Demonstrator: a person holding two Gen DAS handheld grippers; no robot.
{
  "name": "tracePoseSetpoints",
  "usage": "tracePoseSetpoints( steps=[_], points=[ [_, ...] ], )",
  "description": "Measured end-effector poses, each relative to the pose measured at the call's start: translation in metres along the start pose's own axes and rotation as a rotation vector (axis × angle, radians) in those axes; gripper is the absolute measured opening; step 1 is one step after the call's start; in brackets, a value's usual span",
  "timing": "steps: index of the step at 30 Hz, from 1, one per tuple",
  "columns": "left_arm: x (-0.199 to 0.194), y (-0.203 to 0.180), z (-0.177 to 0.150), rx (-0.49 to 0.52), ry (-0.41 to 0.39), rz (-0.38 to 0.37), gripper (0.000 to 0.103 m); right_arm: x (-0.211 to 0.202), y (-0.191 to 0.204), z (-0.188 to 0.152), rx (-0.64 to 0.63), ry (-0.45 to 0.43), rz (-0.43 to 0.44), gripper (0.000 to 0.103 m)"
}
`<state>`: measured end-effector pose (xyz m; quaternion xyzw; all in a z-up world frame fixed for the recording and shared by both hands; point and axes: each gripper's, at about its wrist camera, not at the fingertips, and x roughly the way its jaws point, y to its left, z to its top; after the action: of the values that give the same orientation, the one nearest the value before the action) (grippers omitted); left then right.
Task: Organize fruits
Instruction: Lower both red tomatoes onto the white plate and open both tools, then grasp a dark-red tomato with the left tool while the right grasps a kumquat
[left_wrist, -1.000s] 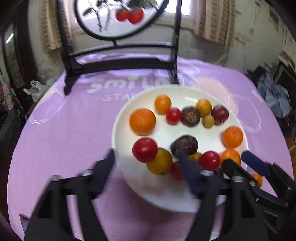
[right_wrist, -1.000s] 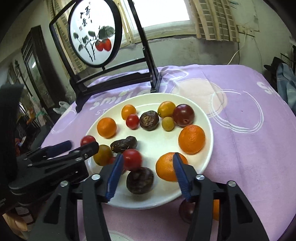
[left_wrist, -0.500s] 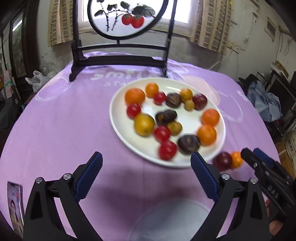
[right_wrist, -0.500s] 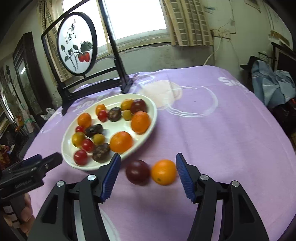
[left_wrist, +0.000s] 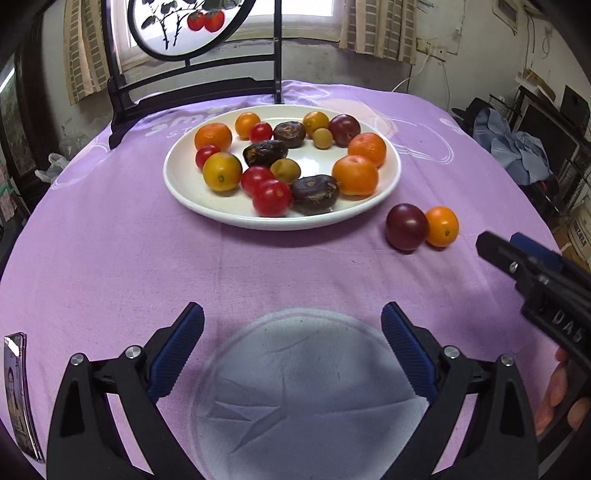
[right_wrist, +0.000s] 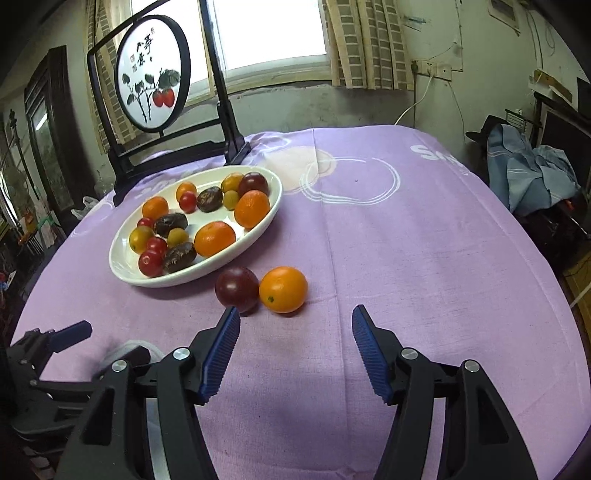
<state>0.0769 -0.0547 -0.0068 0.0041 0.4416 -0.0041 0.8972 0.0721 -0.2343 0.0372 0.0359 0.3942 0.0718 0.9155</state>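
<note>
A white plate (left_wrist: 184, 184) (right_wrist: 122, 266) on the purple cloth carries several fruits: oranges, red tomatoes, dark plums and yellow ones. Off the plate lie a dark plum (left_wrist: 406, 227) (right_wrist: 237, 288) and a small orange (left_wrist: 441, 226) (right_wrist: 283, 290), side by side and touching. My left gripper (left_wrist: 291, 339) stands open and empty over a clear plastic lid or dish (left_wrist: 306, 398) at the near edge. My right gripper (right_wrist: 295, 332) is open and empty, just short of the two loose fruits; it also shows in the left wrist view as the right gripper (left_wrist: 517, 254), with a hand on its handle.
A black stand with a round painted screen (left_wrist: 177, 26) (right_wrist: 151, 74) rises behind the plate. A small card (left_wrist: 18, 391) lies at the table's near left edge. Bare purple cloth (right_wrist: 406, 240) spreads to the right; clothes on furniture (right_wrist: 528, 173) sit beyond the table.
Both grippers have drawn back from the plate toward the near table edge. The left jaws have spread wider. The plum and small orange came into full view in front of the right gripper.
</note>
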Motion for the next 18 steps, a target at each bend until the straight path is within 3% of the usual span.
tracePoseSetpoints(
  steps=[5, 18],
  points=[
    [0.000, -0.012, 0.000, 0.011, -0.003, 0.011, 0.095, -0.010, -0.014, 0.005, 0.055, -0.017, -0.008, 0.065],
    [0.016, -0.055, 0.005, 0.079, -0.004, 0.030, 0.095, -0.031, -0.032, 0.013, 0.110, -0.061, 0.021, 0.081]
  ],
)
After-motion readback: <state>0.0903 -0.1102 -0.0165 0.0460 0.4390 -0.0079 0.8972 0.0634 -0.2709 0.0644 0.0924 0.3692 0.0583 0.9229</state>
